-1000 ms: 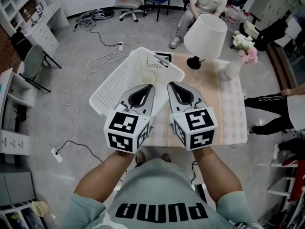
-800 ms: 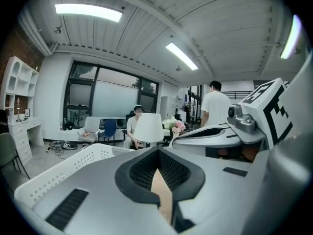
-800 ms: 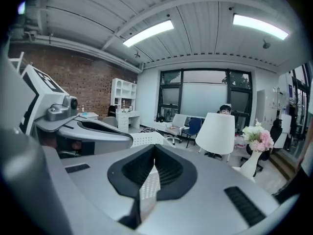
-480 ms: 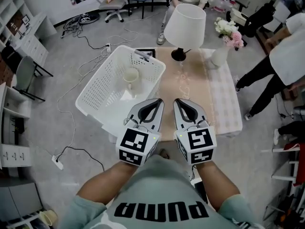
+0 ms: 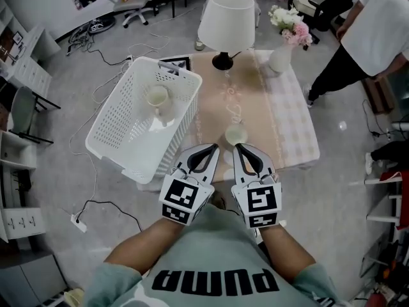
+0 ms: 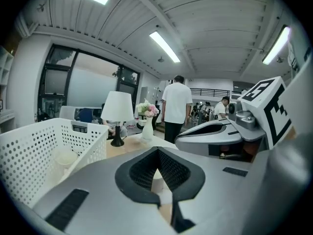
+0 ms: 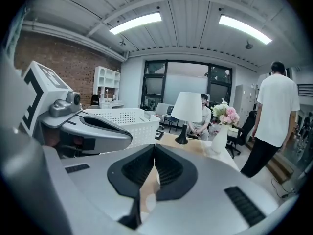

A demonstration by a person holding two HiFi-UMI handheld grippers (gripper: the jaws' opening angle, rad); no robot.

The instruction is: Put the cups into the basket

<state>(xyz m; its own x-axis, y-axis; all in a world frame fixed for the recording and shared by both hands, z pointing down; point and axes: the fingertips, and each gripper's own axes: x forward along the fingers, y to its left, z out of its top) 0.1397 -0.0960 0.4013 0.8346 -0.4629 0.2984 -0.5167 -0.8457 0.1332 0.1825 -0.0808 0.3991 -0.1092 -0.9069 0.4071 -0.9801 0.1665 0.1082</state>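
A white perforated basket (image 5: 121, 139) sits tilted off the table's left edge, and one pale cup (image 5: 157, 98) lies inside it. A second pale cup (image 5: 236, 134) stands on the table near its front edge, just beyond my fingertips. My left gripper (image 5: 213, 148) and right gripper (image 5: 238, 148) hang side by side close to my body, both shut and empty. In the left gripper view the shut tips (image 6: 158, 149) point past the basket (image 6: 46, 133), with the cup inside it (image 6: 63, 156) visible. In the right gripper view the shut tips (image 7: 154, 145) face the table, basket (image 7: 124, 117) to the left.
On the table (image 5: 284, 123) stand a white lamp (image 5: 225, 19) and a vase of pink flowers (image 5: 284, 37) at the far end. A person in a white shirt (image 5: 374, 27) stands at the right. Cables and office chairs lie on the floor behind the basket.
Both grippers have drawn back toward my body and lower, still shut. The cup on the table, hidden behind them before, now shows. A person has walked in at the right.
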